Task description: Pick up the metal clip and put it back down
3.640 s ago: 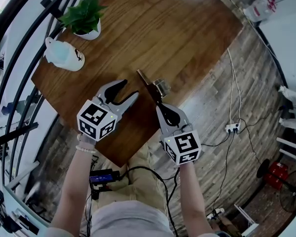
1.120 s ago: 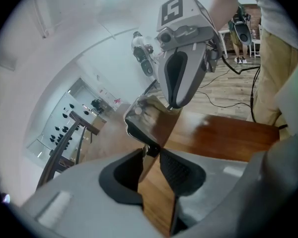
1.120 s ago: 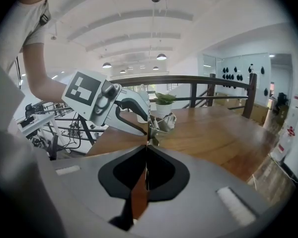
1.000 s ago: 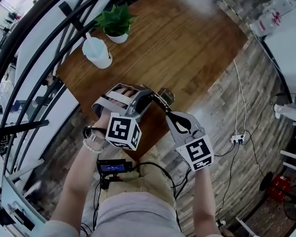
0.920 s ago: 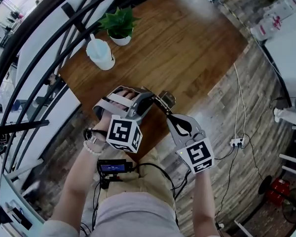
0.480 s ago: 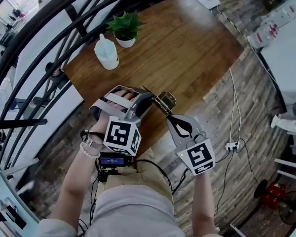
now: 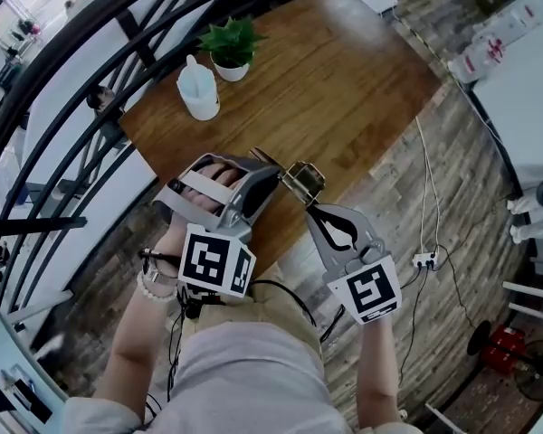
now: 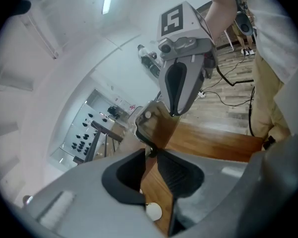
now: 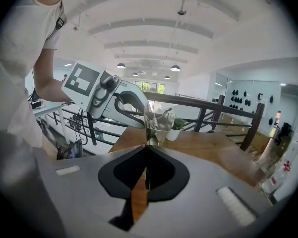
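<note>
The metal clip (image 7: 303,180) hangs in the air over the near edge of the wooden table (image 7: 344,80), held from both sides. My left gripper (image 7: 271,174) is shut on one thin arm of the clip, coming in from the left. My right gripper (image 7: 310,207) is shut on the other arm from below. In the left gripper view the clip (image 8: 153,125) sits just past my left gripper (image 8: 151,151), with the right gripper's body beyond it. In the right gripper view a thin metal blade of the clip (image 9: 150,123) runs out from my right gripper (image 9: 146,147).
A potted plant (image 7: 231,45) and a white jug (image 7: 199,89) stand at the table's far left corner. A black railing (image 7: 90,89) runs along the left. Cables and a power strip (image 7: 425,260) lie on the plank floor to the right.
The left gripper, open beside the clip 3.6 s ago, is now shut on it. Over the last second both grippers have risen with the clip, away from the tabletop.
</note>
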